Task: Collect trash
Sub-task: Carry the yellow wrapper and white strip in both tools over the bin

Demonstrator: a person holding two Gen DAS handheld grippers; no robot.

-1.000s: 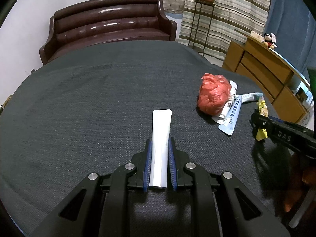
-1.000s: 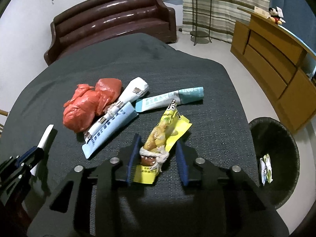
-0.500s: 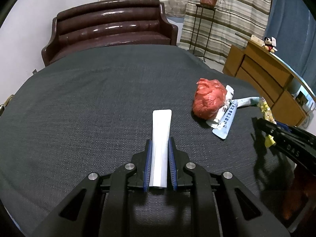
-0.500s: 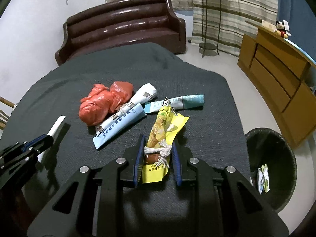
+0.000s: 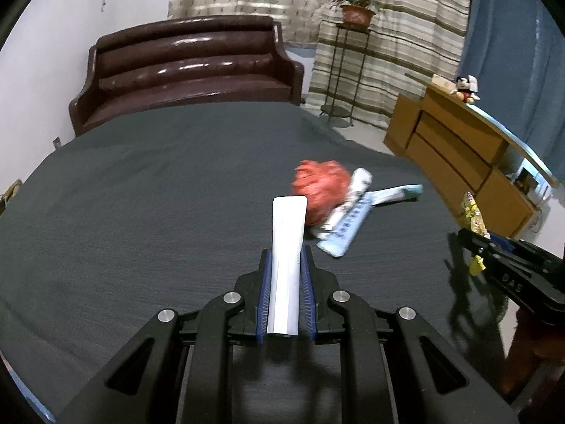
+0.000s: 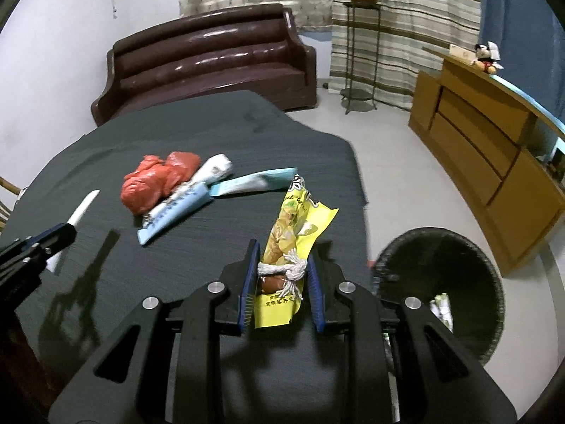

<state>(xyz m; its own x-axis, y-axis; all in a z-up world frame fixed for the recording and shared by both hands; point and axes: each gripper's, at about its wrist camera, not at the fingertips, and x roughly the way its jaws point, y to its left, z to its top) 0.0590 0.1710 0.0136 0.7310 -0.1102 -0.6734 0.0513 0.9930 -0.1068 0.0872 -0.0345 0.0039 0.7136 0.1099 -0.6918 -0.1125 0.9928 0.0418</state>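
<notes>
My left gripper [image 5: 285,258] is shut on a flat white tube [image 5: 287,243], held above the dark grey tablecloth [image 5: 141,212]. My right gripper [image 6: 282,251] is shut on a yellow snack wrapper [image 6: 293,226] tied with white string, lifted off the cloth near the table's right edge. On the cloth lie a crumpled red bag [image 6: 159,180], a white roll [image 6: 213,168], a light blue packet [image 6: 173,212] and a teal-tipped tube [image 6: 254,183]. The black trash bin [image 6: 445,282] stands on the floor to the right, with a scrap inside.
A brown leather sofa [image 6: 212,63] stands behind the table. A wooden cabinet [image 6: 487,155] with a plush toy runs along the right wall. A plant stand [image 6: 360,46] is by the striped curtain. Bare floor lies between table and cabinet.
The right gripper closed on the yellow wrapper and lifted it toward the bin side. The left gripper rose with the white tube and swung right, nearer the red bag.
</notes>
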